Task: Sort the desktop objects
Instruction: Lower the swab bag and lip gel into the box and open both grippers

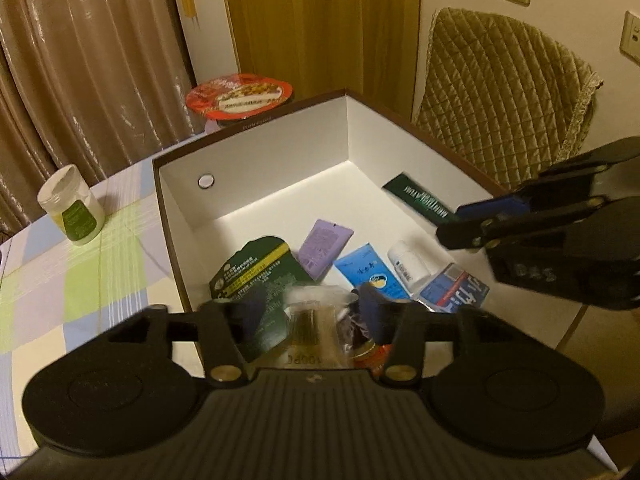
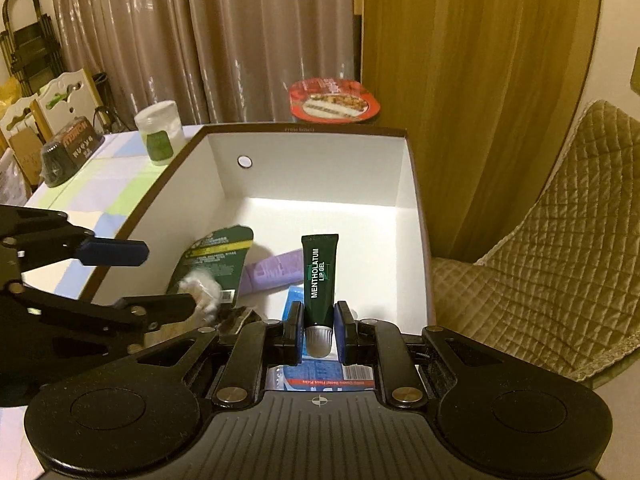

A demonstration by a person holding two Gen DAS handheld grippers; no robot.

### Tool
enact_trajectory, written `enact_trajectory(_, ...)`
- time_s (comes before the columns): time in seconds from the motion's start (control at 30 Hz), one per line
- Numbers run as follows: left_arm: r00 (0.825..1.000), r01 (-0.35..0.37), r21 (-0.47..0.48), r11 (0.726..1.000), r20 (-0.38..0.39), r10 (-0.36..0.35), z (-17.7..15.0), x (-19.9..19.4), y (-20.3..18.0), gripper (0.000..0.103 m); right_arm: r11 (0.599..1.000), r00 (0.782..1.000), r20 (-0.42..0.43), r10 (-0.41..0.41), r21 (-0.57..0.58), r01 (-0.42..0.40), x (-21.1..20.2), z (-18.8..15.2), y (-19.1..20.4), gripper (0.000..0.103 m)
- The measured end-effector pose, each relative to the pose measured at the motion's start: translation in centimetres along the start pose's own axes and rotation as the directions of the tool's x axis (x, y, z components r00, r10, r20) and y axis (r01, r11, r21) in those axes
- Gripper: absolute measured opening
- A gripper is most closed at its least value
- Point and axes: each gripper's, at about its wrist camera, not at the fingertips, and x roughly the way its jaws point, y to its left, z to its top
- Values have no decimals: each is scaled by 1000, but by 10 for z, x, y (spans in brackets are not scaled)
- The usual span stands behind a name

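Note:
A white box with a brown rim stands on the table and holds several small items. My left gripper is open above the box's near end, with a clear plastic packet between its fingers, blurred. My right gripper is shut on a green Menthol lip gel tube, held by its cap end over the box. The tube and right gripper also show in the left wrist view. In the box lie a dark green card pack, a purple sachet, a blue packet and a white bottle.
A white jar with a green label stands on the checked tablecloth left of the box. A red instant noodle bowl sits behind it. A quilted chair is on the right. A dark bowl is far left.

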Motion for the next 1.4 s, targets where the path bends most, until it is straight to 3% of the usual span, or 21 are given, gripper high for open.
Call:
enact_trajectory(0.77, 999, -26, -14, 1000, 25, 26, -6, -26, 10, 48, 997, 993, -96, 75, -29, -78, 55, 16, 14, 15)
enact_trajectory(1.4, 999, -22, -27, 999, 48, 23, -9, -39, 12, 50, 998, 998, -9, 56, -5, -56, 13, 13, 16, 15)
